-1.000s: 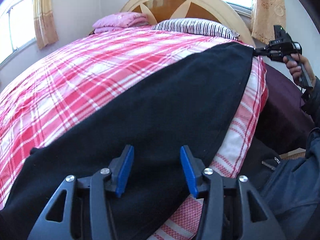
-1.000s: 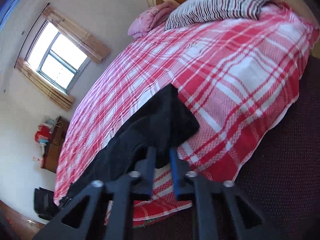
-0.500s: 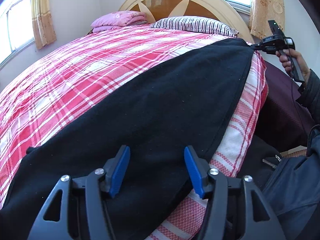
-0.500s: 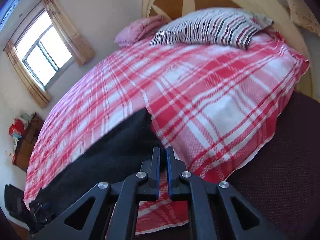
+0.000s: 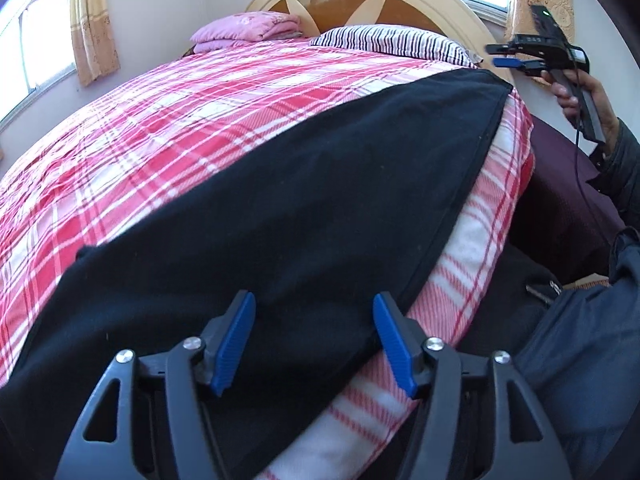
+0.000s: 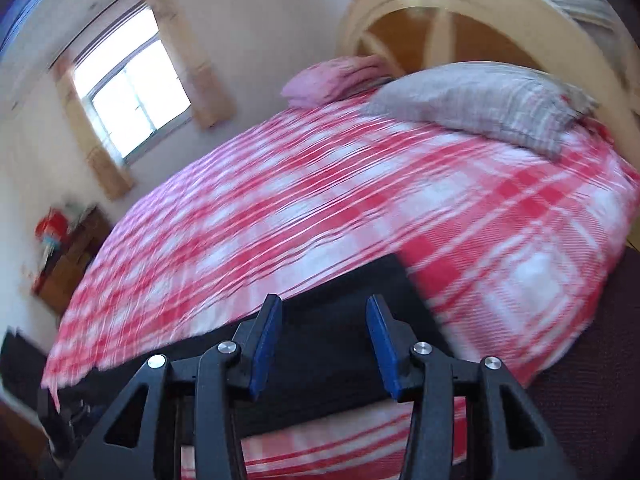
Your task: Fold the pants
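Black pants (image 5: 304,200) lie flat along the near edge of a bed with a red and white plaid cover (image 5: 180,112). My left gripper (image 5: 314,308) hovers over one end of them, its jaws opening, nothing pinched between the blue pads. In the left wrist view my right gripper (image 5: 494,56) is off the far corner of the pants, lifted, held by a hand (image 5: 576,96). In the right wrist view the right gripper (image 6: 324,312) has its jaws opening above the pants' end (image 6: 340,344), pads clear of the cloth.
A striped pillow (image 5: 392,42) and a folded pink blanket (image 5: 248,30) lie by the wooden headboard (image 5: 360,0). A dark maroon surface (image 5: 560,184) borders the bed on the right. The person's dark jacket (image 5: 592,340) is at lower right. Windows with curtains (image 6: 132,84) are on the walls.
The right gripper let go of the pants' far corner, opened and lifted away from it. The pants now lie flat. The left gripper's jaws spread wider and stayed in place.
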`<move>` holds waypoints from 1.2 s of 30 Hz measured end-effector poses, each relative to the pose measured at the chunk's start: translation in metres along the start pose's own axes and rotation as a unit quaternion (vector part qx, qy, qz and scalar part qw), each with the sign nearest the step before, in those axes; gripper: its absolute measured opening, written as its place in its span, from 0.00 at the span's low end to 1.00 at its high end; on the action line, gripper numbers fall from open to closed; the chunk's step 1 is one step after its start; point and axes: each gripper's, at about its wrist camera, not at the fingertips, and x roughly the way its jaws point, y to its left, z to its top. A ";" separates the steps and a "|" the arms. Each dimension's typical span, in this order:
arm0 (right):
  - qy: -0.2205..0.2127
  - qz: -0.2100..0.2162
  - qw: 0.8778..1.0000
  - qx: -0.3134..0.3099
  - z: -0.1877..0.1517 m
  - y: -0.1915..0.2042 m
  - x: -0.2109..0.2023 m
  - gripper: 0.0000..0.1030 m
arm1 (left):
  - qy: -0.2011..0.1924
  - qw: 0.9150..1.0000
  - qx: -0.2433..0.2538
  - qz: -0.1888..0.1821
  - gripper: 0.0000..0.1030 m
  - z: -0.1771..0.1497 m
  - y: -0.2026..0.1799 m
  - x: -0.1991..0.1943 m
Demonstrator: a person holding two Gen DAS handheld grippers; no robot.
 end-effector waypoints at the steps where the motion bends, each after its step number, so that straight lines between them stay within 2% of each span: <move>1: 0.017 0.015 1.000 -0.022 -0.007 0.021 0.012 0.45 | 0.001 1.000 0.001 -0.001 0.66 -0.002 -0.001 -0.001; 3: 0.045 0.044 0.996 -0.060 -0.020 0.059 0.029 0.45 | 0.003 1.000 0.002 -0.002 0.70 -0.004 -0.004 -0.002; 7: 0.091 0.108 0.976 -0.164 -0.054 0.146 0.058 0.45 | -0.001 0.999 0.028 0.017 0.70 -0.005 -0.007 -0.011; 9: 0.115 0.148 0.962 -0.200 -0.071 0.186 0.074 0.45 | -0.019 0.999 0.012 0.024 0.70 -0.003 0.005 -0.023; 11: 0.130 0.171 0.952 -0.218 -0.083 0.207 0.086 0.45 | -0.035 0.999 -0.008 0.031 0.70 -0.002 0.018 -0.032; 13: 0.145 0.184 0.943 -0.234 -0.096 0.227 0.096 0.45 | -0.038 0.997 -0.026 0.058 0.70 -0.002 0.034 -0.037; 15: 0.168 0.188 0.937 -0.240 -0.107 0.238 0.111 0.45 | -0.031 0.995 -0.045 0.089 0.70 -0.004 0.055 -0.036; 17: 0.182 0.181 0.936 -0.243 -0.116 0.242 0.121 0.45 | -0.024 0.992 -0.073 0.104 0.70 -0.004 0.074 -0.034; 20: 0.193 0.173 0.934 -0.247 -0.121 0.242 0.134 0.45 | -0.002 0.987 -0.119 0.104 0.70 -0.011 0.100 -0.025; 24: 0.181 0.178 0.935 -0.246 -0.120 0.241 0.121 0.45 | -0.009 0.988 -0.107 0.114 0.70 -0.017 0.095 -0.025; 26: 0.166 0.202 0.931 -0.255 -0.120 0.250 0.111 0.45 | -0.013 0.987 -0.107 0.123 0.70 -0.017 0.096 -0.029; 28: 0.174 0.251 0.915 -0.263 -0.127 0.267 0.101 0.45 | -0.016 0.986 -0.116 0.123 0.70 -0.022 0.101 -0.038; 31: 0.198 0.290 0.890 -0.291 -0.147 0.291 0.098 0.45 | -0.013 0.982 -0.118 0.144 0.70 -0.032 0.108 -0.047; 33: 0.218 0.296 0.876 -0.313 -0.166 0.304 0.102 0.45 | -0.009 0.979 -0.128 0.159 0.70 -0.044 0.116 -0.054; 35: 0.247 0.270 0.868 -0.337 -0.183 0.311 0.114 0.45 | -0.005 0.974 -0.148 0.173 0.70 -0.062 0.130 -0.066; 36: 0.247 0.264 0.867 -0.343 -0.187 0.310 0.118 0.45 | -0.003 0.972 -0.156 0.178 0.70 -0.068 0.135 -0.070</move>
